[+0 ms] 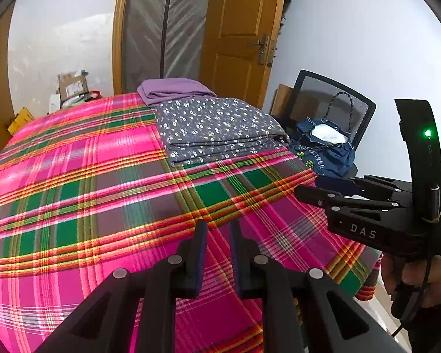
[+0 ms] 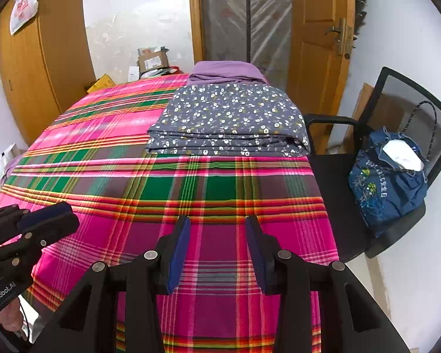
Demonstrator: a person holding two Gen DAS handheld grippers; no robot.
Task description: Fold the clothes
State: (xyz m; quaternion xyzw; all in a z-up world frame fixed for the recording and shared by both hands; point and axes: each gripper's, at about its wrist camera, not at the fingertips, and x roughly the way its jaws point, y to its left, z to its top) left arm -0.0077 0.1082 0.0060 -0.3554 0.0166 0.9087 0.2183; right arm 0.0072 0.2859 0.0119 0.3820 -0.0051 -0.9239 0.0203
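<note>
Between folds: left claw point(image 1: 217, 229) narrowly parted, right claw point(image 2: 217, 226) wider, both empty over plaid table point(image 2: 103, 176); folded floral cloth point(image 2: 229, 120) at 12 o'clock, next garment must be fetched.

"DAS" in pale letters on the black body of the right tongs point(image 1: 308, 189), seen from the left wrist. "GenRobot.AI" in white along the side of the left tongs point(image 2: 48, 216), seen from the right wrist. Embroidered pale characters on the blue denim bag point(image 2: 388, 188) on the chair, right of the right tongs point(image 2: 217, 253); too small to read surely. Print on the cardboard box label point(image 2: 151, 62) far ahead, illegible.
</note>
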